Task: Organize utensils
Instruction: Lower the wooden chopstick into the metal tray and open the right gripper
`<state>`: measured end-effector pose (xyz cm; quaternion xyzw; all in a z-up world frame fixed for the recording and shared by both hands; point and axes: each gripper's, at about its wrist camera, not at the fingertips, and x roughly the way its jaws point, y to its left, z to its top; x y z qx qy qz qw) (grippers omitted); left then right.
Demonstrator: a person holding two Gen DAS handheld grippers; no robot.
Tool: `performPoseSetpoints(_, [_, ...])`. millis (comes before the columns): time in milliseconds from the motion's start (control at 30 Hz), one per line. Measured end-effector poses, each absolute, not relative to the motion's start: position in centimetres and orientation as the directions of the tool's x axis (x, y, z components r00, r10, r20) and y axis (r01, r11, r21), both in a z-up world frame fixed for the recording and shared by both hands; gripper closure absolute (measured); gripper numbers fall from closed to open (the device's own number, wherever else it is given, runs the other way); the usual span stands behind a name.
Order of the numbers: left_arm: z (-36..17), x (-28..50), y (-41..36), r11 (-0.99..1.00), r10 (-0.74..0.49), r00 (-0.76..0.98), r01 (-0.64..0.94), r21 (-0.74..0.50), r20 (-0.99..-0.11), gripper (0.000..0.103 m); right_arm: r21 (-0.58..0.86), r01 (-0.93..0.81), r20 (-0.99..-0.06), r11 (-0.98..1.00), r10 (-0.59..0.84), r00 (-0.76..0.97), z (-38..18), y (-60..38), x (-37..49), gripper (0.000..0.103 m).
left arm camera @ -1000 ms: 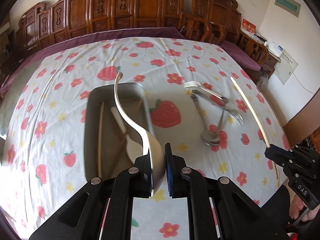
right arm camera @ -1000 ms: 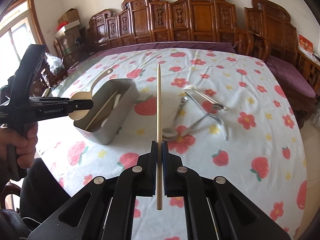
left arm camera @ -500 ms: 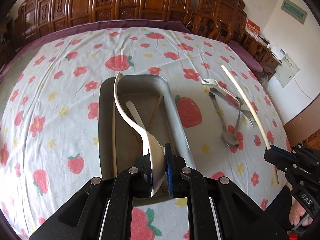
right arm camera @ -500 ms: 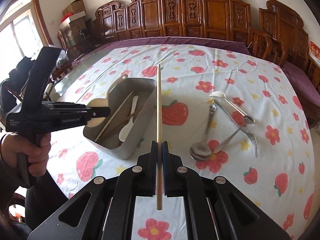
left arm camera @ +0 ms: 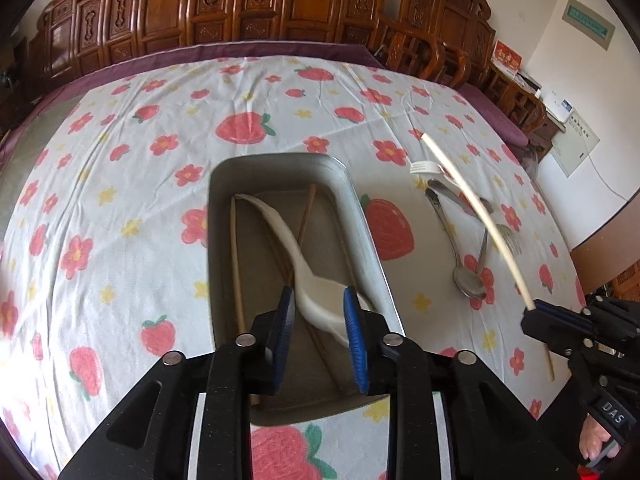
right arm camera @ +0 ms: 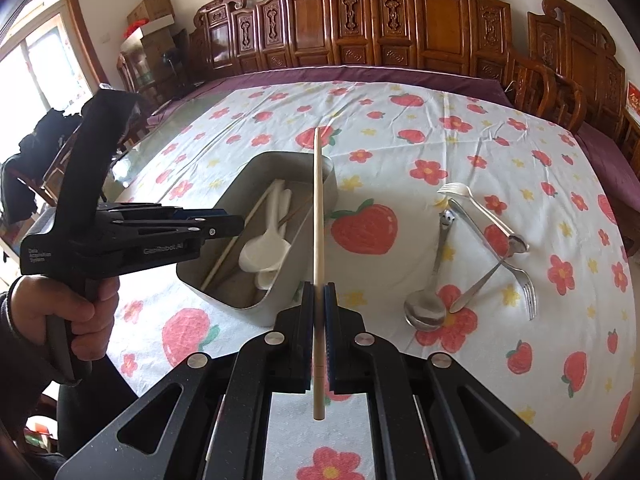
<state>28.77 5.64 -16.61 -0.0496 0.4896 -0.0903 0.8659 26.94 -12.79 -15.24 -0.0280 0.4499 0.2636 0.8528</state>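
A grey metal tray (left arm camera: 360,216) (right arm camera: 276,300) sits on the strawberry cloth. My left gripper (left arm camera: 319,300) (right arm camera: 236,226) is open above the tray's near end. A white spoon (left arm camera: 288,236) (right arm camera: 262,250) lies loose in the tray between the jaws, beside chopsticks (left arm camera: 236,256) and another white spoon. My right gripper (right arm camera: 319,292) (left arm camera: 538,312) is shut on a pale chopstick (right arm camera: 318,208) (left arm camera: 472,200), held above the cloth right of the tray. Metal spoons and forks (right arm camera: 480,248) (left arm camera: 464,232) lie crossed on the cloth to the right.
Carved wooden chairs (right arm camera: 400,28) line the table's far side. Boxes (right arm camera: 154,12) and a window stand at the left in the right wrist view. A bare glass table edge (right arm camera: 132,160) shows left of the cloth.
My left gripper moved over the tray, lowered and opened; the white spoon dropped from it into the tray. My right gripper moved closer to the tray with the chopstick.
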Motion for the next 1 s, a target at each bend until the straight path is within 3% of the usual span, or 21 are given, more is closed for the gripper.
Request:
performPoseSetpoints(633, [-13.9,24.3,11.8,0.990,-0.126,0.569,0.025,-0.136,-0.813,0.073,0.336,-0.479,-0.786,0.811,0.522,0.333,-17.9,-4.6,30.9,0.097])
performPoseSetpoints(1000, [-13.4,23.2,13.2,0.991,-0.112,0.578,0.003,-0.135,-0.808,0.072,0.353,-0.440,-0.802,0.826,0.509,0.312,-19.6,-1.7,33.2,0.097])
